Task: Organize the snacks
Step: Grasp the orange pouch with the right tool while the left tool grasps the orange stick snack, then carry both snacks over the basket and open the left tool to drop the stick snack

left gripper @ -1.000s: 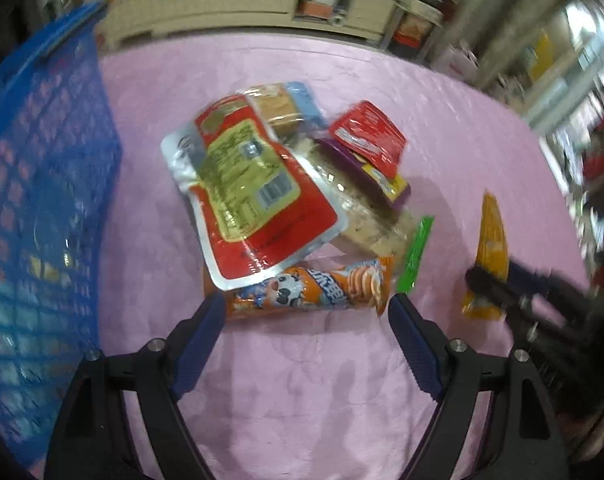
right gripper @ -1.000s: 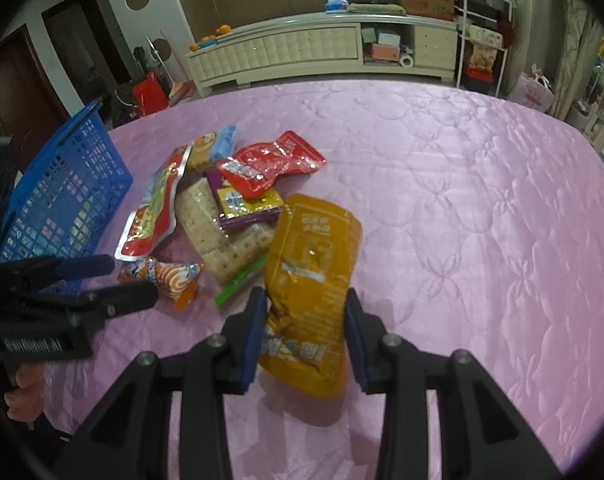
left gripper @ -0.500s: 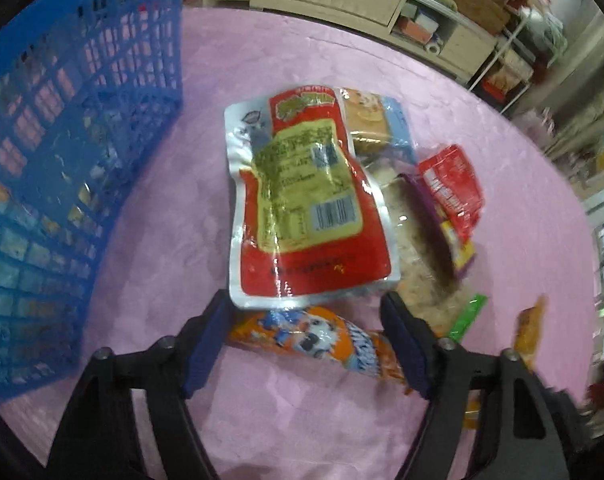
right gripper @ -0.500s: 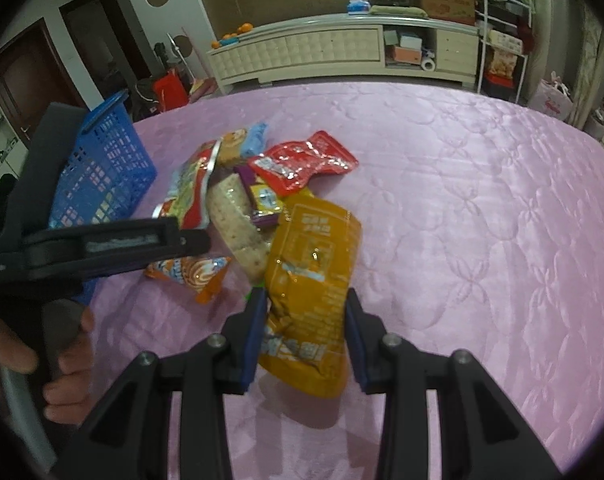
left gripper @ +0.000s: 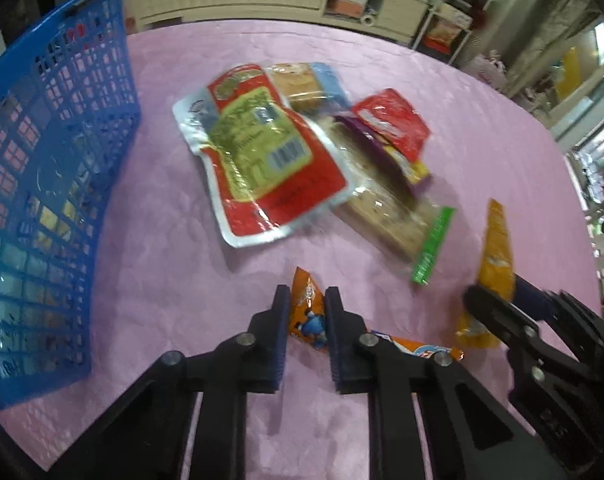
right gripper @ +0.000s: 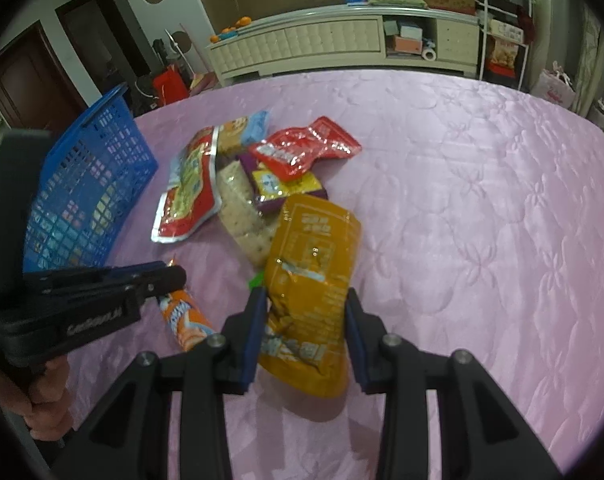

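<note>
My left gripper [left gripper: 306, 300] is shut on an orange cartoon snack packet [left gripper: 307, 314], lifted a little off the pink cloth; it also shows in the right wrist view [right gripper: 186, 320]. My right gripper [right gripper: 305, 300] is shut on a yellow-orange pouch [right gripper: 313, 280], also visible at the right of the left wrist view [left gripper: 495, 248]. A pile of snacks lies ahead: a big red and silver pouch [left gripper: 262, 168], a cracker pack [left gripper: 385, 212], a small red pouch [left gripper: 393, 124], a purple and yellow pack [right gripper: 286, 188], a green stick [left gripper: 433, 248]. A blue basket [left gripper: 50, 184] stands to the left.
A pink quilted cloth [right gripper: 481, 208] covers the table, bare to the right of the pile. A cream cabinet [right gripper: 321, 48] and shelves stand beyond the far edge. The left gripper's body and the hand holding it [right gripper: 46, 392] are at the left in the right wrist view.
My left gripper has closed on the orange cartoon packet and pulled it out from the front of the pile. My right gripper keeps hold of the yellow-orange pouch.
</note>
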The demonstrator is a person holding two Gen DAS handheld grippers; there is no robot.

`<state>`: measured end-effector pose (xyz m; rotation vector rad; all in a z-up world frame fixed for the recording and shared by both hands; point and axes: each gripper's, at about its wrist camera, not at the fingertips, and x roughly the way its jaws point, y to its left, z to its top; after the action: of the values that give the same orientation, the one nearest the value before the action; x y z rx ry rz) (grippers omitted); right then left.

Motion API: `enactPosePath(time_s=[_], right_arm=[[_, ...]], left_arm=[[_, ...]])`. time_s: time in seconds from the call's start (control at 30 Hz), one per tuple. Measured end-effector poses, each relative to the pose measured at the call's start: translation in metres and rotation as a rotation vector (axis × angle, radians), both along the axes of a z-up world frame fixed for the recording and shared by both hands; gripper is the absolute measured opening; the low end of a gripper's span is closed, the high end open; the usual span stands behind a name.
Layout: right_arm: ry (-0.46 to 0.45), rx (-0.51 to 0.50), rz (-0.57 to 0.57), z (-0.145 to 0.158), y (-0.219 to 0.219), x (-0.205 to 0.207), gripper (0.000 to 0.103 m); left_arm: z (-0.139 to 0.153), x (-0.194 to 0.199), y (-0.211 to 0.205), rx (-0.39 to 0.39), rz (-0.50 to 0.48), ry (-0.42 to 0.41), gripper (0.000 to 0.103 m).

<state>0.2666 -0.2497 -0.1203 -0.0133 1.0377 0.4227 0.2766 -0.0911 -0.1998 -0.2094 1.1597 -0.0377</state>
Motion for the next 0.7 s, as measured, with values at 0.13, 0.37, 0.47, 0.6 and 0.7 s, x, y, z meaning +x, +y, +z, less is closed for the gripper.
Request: enactPosePath(time_s=[0.13, 0.37, 0.47, 0.6, 0.7], right_arm=[[-0.004, -0.008, -0.006, 0.005, 0.000, -0.005, 0.042], [-0.026, -0.032, -0.010, 0.020, 0.000, -0.016, 0.042], [-0.027, -0.033, -0.015, 0.026, 0.004, -0.023, 0.042], [-0.055, -0.040, -0.018, 0.047, 0.008, -0.036, 0.042], [-0.088, -0.050, -0.013, 0.070, 0.016, -0.046, 0.042]], left_arm=[[0.005, -0.017, -0.003, -0.039, -0.032, -0.032, 0.013], [0.029, -0.028, -0.017, -0.072, -0.091, -0.117, 0.012], [0.047, -0.039, -0.017, -0.056, -0.112, -0.159, 0.012], [0.069, -0.050, -0.015, -0.047, -0.124, -0.207, 0.012], [0.089, -0.061, -0.006, -0.039, -0.123, -0.250, 0.012]])
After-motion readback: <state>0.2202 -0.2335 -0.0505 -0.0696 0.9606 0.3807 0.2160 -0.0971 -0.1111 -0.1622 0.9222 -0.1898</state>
